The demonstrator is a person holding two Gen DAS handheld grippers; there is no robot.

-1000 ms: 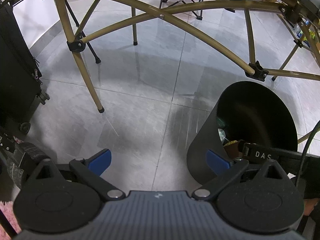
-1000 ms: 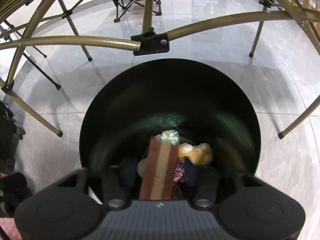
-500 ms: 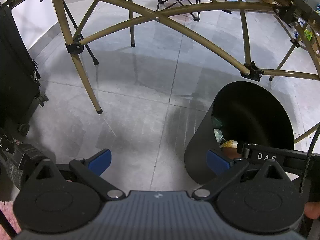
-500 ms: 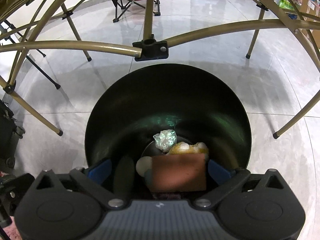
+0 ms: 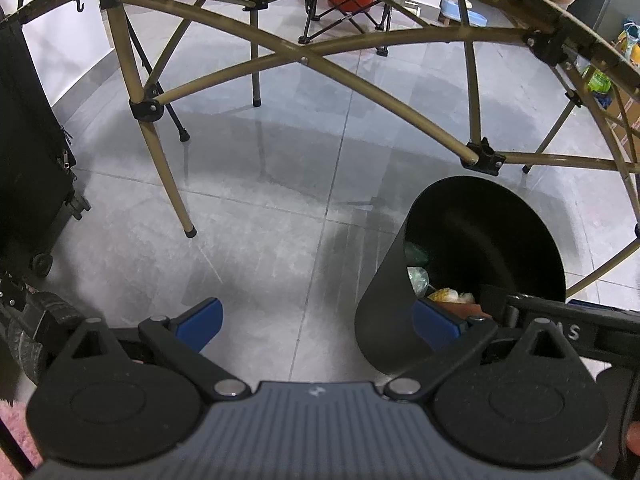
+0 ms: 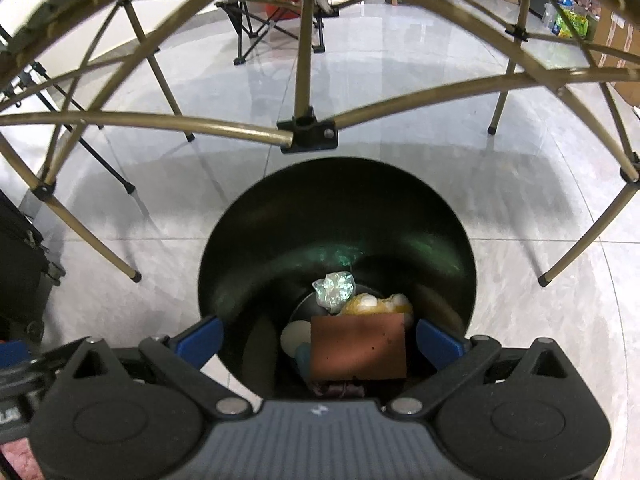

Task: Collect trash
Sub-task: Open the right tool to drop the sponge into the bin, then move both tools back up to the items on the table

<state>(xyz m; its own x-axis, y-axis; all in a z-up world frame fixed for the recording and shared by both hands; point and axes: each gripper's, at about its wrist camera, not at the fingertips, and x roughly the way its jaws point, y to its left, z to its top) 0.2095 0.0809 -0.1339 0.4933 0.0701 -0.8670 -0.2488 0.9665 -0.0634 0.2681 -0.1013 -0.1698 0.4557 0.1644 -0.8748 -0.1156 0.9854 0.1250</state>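
Right gripper (image 6: 318, 340) is spread wide with nothing between its blue pads (image 6: 199, 339). It sits above the mouth of the black trash bin (image 6: 280, 220). One second ago it was clamped on a brown-and-cream sponge block held upright; half a second ago the jaws were already apart and the block was falling flat. Now the brown block (image 6: 358, 346) lies face up inside the bin, clear of both pads, on top of the other trash. The rest of the bin's contents: crumpled clear wrapper (image 6: 334, 286), yellow lump (image 6: 376, 304) just behind the block, a pale round piece (image 6: 296, 336) at its left edge, something pinkish under its near edge (cannot tell what).

The bin looks smaller and lower in the right wrist view than in the earlier frames, so this gripper has pulled up and back; more of the brass-coloured table frame (image 6: 308, 136) and floor shows.

Left gripper (image 5: 318, 322) is also wide open and empty, same as a second ago. It hangs over the grey tile floor (image 5: 260, 208), with the bin (image 5: 400, 312) just to its right. Its right pad (image 5: 434, 322) overlaps the bin's near wall in the view; cannot tell if it touches. Its view has drifted slightly back. Black case (image 5: 28, 152) at left, folding chair (image 5: 348, 0) far behind.
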